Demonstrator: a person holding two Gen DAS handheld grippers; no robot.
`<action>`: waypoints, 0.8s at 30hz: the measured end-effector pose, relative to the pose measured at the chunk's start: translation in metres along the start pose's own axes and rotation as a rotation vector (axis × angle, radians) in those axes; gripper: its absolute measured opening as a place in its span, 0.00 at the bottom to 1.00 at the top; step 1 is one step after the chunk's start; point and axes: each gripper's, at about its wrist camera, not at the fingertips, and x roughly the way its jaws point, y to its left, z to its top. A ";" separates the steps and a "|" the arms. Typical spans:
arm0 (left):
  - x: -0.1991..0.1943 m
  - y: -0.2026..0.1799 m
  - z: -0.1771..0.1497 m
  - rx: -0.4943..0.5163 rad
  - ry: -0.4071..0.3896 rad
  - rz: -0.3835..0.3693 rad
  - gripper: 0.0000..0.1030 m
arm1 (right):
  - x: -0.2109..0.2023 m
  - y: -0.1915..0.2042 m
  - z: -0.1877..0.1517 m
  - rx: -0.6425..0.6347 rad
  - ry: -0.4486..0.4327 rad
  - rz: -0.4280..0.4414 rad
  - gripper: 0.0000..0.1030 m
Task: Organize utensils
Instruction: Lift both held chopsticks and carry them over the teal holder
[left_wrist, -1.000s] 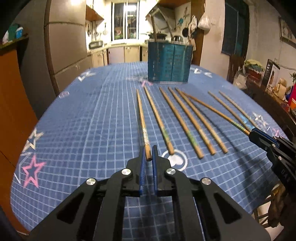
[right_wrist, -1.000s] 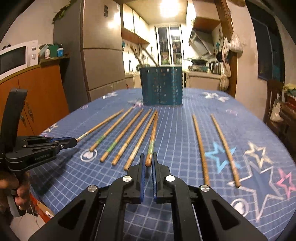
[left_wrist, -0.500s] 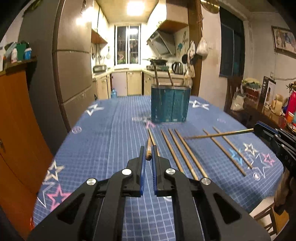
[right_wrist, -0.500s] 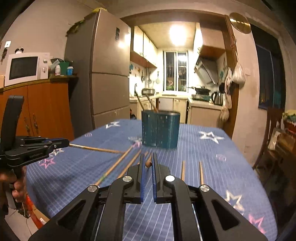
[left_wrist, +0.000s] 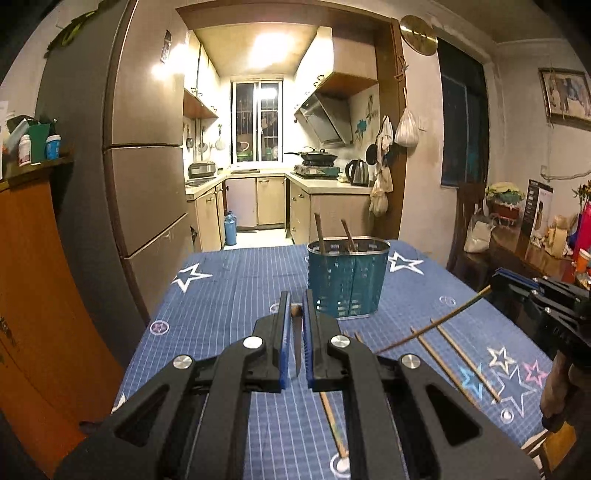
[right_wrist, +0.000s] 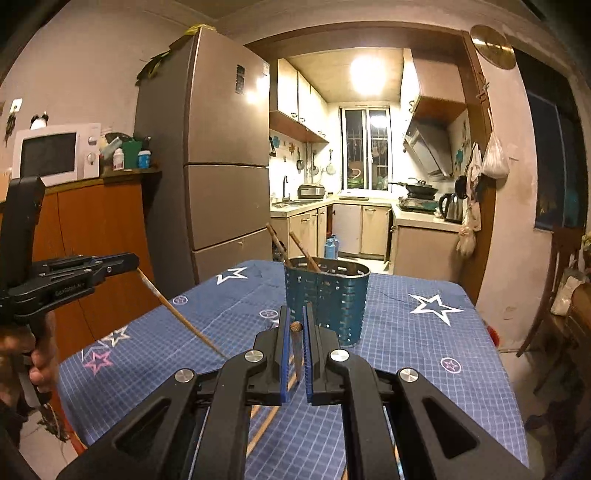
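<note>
My left gripper (left_wrist: 295, 301) is shut on the top end of a wooden chopstick (left_wrist: 296, 343) that hangs down between its pads, above the blue checked tablecloth (left_wrist: 236, 295). My right gripper (right_wrist: 295, 314) is shut the same way on another chopstick (right_wrist: 296, 354). Each gripper also shows in the other's view: the right gripper (left_wrist: 496, 281) with its chopstick (left_wrist: 432, 325) slanting down, the left gripper (right_wrist: 133, 260) with its chopstick (right_wrist: 181, 314). The teal perforated holder (left_wrist: 347, 280) (right_wrist: 327, 299) stands just beyond both, with two chopsticks (left_wrist: 319, 232) leaning in it. Several chopsticks (left_wrist: 467, 360) lie on the cloth.
A tall fridge (right_wrist: 221, 184) and an orange cabinet (left_wrist: 33, 295) stand left of the table. A cluttered side table (left_wrist: 535, 251) and a wooden chair (right_wrist: 554, 288) are on the right. A person's hand (right_wrist: 33, 354) grips the left tool. The kitchen lies beyond the table's far edge.
Both grippers have risen from the cloth, each lifting its chopstick off the row. The views have tilted up, and the holder now sits closer in front of the fingertips.
</note>
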 end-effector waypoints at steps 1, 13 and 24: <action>0.002 0.000 0.002 0.001 -0.002 0.003 0.05 | 0.004 -0.003 0.005 0.005 0.003 0.007 0.07; 0.021 -0.008 0.031 0.000 -0.004 0.002 0.05 | 0.022 -0.012 0.036 0.005 0.004 0.012 0.07; 0.020 -0.015 0.061 0.001 -0.034 -0.022 0.05 | 0.020 -0.024 0.062 0.007 -0.021 -0.007 0.07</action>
